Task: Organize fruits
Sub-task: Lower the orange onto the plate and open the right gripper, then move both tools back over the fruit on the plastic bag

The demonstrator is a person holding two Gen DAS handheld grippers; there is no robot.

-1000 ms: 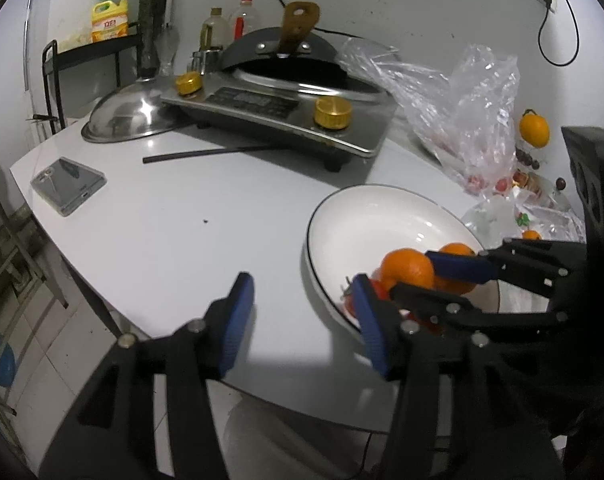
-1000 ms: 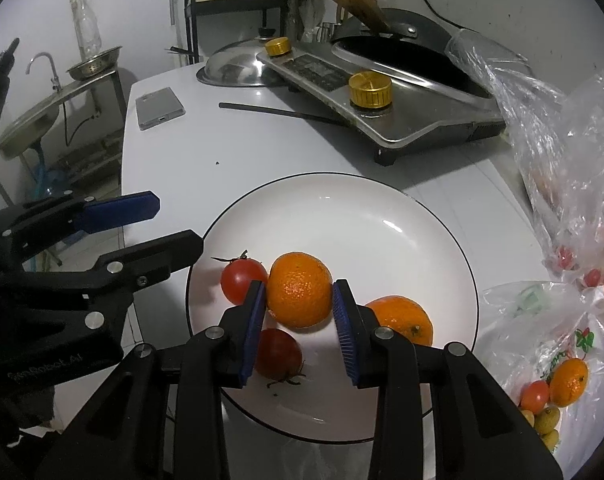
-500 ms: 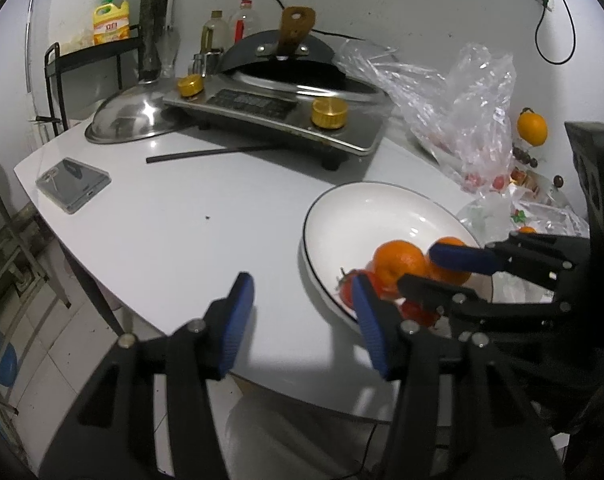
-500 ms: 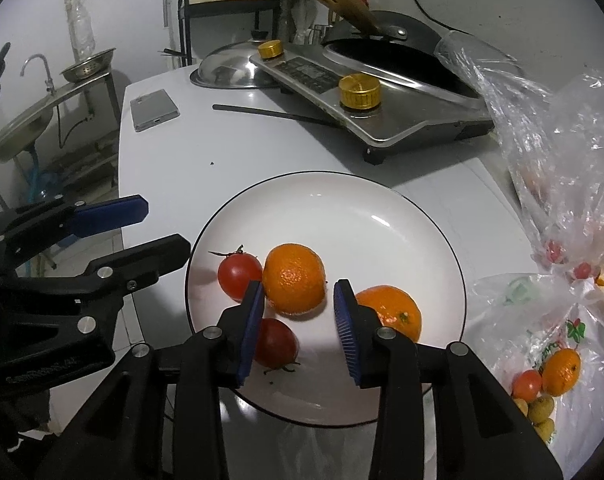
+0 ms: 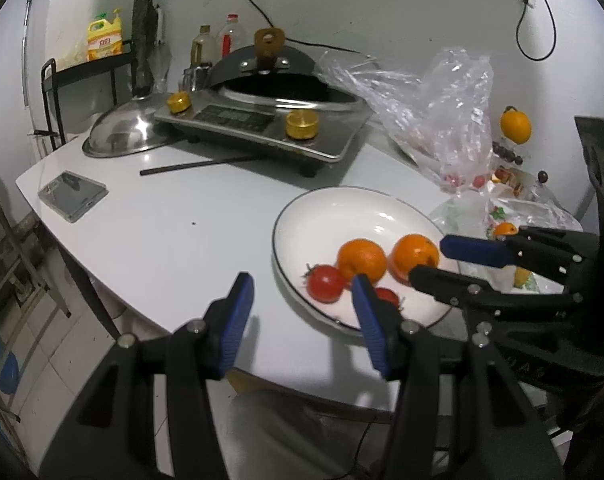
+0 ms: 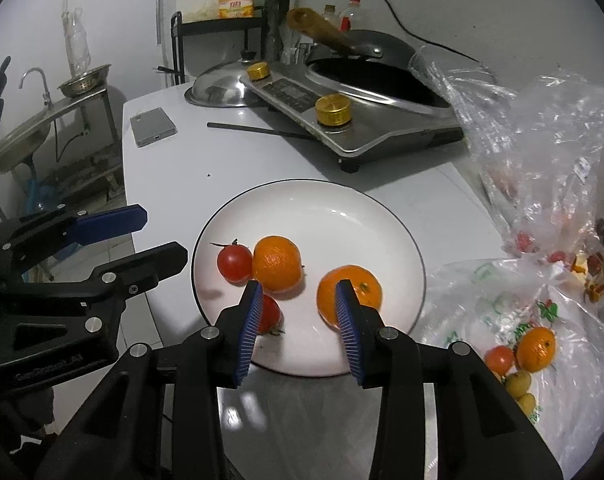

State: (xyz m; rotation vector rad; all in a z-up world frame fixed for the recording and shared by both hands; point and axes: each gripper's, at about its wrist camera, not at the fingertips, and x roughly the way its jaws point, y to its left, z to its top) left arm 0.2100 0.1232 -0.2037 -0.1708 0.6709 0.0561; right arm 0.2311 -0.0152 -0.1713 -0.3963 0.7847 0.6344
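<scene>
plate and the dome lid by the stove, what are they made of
Plate: looks like glazed ceramic, glossy white with a thin dark rim line and sharp light glints. Dome lid: likely stainless steel, its polished silver surface mirrors the room. Neither can be confirmed by look alone.

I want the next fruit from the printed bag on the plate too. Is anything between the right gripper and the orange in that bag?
Yes: the orange lies inside the printed bag, so clear plastic covers it. The right gripper hangs empty over the plate, jaws open.
</scene>
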